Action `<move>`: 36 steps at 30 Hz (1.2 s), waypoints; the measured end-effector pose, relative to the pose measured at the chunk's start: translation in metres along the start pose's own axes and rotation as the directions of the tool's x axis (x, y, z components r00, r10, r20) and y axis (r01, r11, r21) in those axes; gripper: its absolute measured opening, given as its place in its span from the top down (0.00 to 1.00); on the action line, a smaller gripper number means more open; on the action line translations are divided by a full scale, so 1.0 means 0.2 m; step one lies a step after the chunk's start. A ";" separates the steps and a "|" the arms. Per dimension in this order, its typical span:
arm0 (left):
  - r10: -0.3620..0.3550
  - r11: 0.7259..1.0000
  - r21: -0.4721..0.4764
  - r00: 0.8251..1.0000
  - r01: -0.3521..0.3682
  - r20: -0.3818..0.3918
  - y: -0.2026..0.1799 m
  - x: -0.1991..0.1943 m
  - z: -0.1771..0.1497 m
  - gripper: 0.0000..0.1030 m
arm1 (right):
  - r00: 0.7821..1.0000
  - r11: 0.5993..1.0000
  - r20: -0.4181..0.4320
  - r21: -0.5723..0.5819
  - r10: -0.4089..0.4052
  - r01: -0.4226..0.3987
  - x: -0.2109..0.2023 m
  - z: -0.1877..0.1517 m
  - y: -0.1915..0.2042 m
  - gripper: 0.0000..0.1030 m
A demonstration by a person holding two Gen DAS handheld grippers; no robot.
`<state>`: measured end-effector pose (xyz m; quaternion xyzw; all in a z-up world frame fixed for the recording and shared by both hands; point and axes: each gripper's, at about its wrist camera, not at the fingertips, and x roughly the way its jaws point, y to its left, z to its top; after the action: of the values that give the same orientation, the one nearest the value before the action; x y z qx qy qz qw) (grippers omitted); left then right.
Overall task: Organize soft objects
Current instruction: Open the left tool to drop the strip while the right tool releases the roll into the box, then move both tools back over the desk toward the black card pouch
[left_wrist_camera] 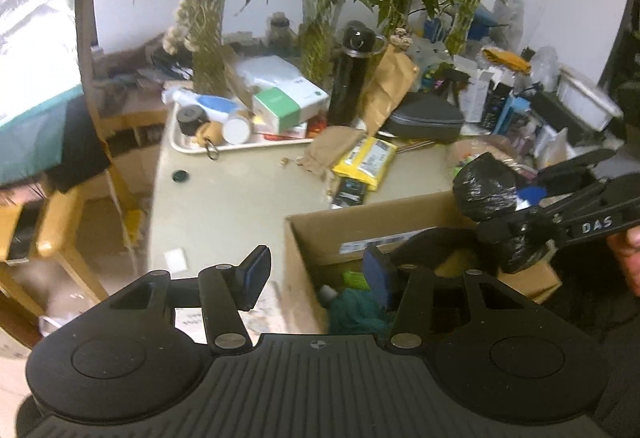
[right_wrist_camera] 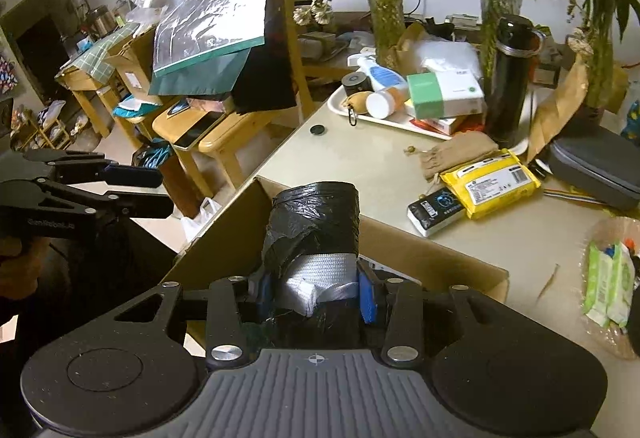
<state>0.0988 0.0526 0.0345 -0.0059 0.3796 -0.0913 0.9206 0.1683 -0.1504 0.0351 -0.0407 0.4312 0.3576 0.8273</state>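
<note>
roll going into the box
right gripper [right_wrist_camera: 316, 292] clamps the black bag roll [right_wrist_camera: 314, 222]; lower it straight into the cardboard box [right_wrist_camera: 420, 250] at twelve o'clock (left gripper [left_wrist_camera: 316, 274] wide, empty).

Cluttered tabletop [right_wrist_camera: 360, 173]. Toward the back, a white tray [right_wrist_camera: 362, 114] holding a green-and-white box [right_wrist_camera: 444, 93], a spray bottle [right_wrist_camera: 378, 73] and a small white jar [right_wrist_camera: 380, 104]. Beside the tray, a tall black flask [right_wrist_camera: 512, 77], upright. Nearer, a yellow packet [right_wrist_camera: 490, 181] touching a tan pouch [right_wrist_camera: 460, 153]. Behind, glass vases [right_wrist_camera: 384, 5] of green stalks.
</note>
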 end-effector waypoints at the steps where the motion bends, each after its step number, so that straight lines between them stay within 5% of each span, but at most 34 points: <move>1: 0.005 1.000 0.003 1.000 -0.005 0.002 0.00 0.00 0.00 0.51 | 1.000 1.000 -0.003 -0.005 0.001 -0.001 0.01 0.01 0.01 0.57; 8: 0.024 1.000 -0.012 0.999 -0.023 0.031 0.02 -0.03 -0.01 0.51 | 0.999 0.996 -0.042 -0.079 0.025 -0.028 0.09 0.06 0.12 0.56; 10: 0.035 0.999 -0.005 0.999 -0.034 0.035 0.03 -0.03 -0.02 0.51 | 0.997 0.993 -0.065 -0.107 0.045 -0.052 0.13 0.07 0.15 0.41; 12: 0.038 0.999 0.002 0.999 -0.038 0.038 0.03 -0.04 -0.02 0.51 | 0.998 0.991 -0.053 -0.123 0.038 -0.044 0.15 0.07 0.17 0.15; 15: 0.042 0.999 0.010 0.998 -0.042 0.043 0.03 -0.05 -0.04 0.51 | 0.999 0.990 -0.031 -0.142 0.017 -0.022 0.14 0.06 0.18 0.06; 20: 0.058 0.995 0.075 0.993 -0.066 0.099 0.02 -0.07 -0.06 0.51 | 1.000 0.991 -0.017 -0.131 -0.008 0.005 0.12 0.04 0.14 0.00; 36: 0.007 0.996 0.092 0.996 -0.015 0.092 -0.03 -0.02 -0.02 0.51 | 0.979 0.980 0.056 -0.021 -0.197 0.199 -0.04 -0.02 -0.09 0.00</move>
<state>0.0918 0.0470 0.0349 0.0347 0.3325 -0.1034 0.9368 0.1737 -0.1687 0.0343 -0.0846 0.3979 0.2801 0.8695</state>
